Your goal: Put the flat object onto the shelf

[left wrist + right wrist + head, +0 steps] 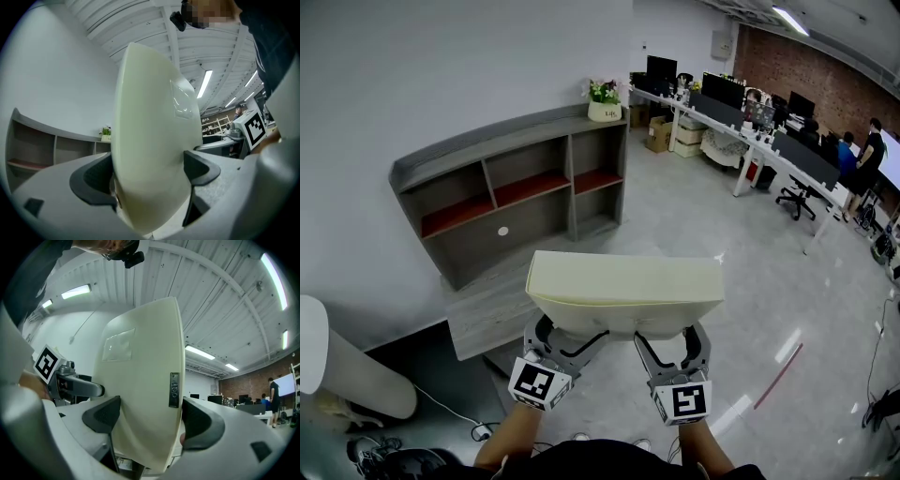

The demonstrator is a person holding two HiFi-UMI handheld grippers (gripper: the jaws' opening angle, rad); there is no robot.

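Observation:
A flat cream-coloured panel (623,281) is held level in front of me by both grippers, one at each end of its near edge. My left gripper (567,336) is shut on its left part, my right gripper (670,337) on its right part. In the left gripper view the panel (150,140) stands edge-on, pinched between the dark pads (96,180). The right gripper view shows the same panel (140,380) clamped between that gripper's pads (199,423), with a small dark label on its face. The grey shelf unit (516,187) with red-lined compartments stands against the wall ahead, apart from the panel.
A potted plant (605,98) sits on the shelf's top right end. A low grey platform (483,314) lies below the shelf. A white rounded object (342,370) is at the left. Desks with monitors (741,108), a chair (797,197) and people (862,155) fill the right.

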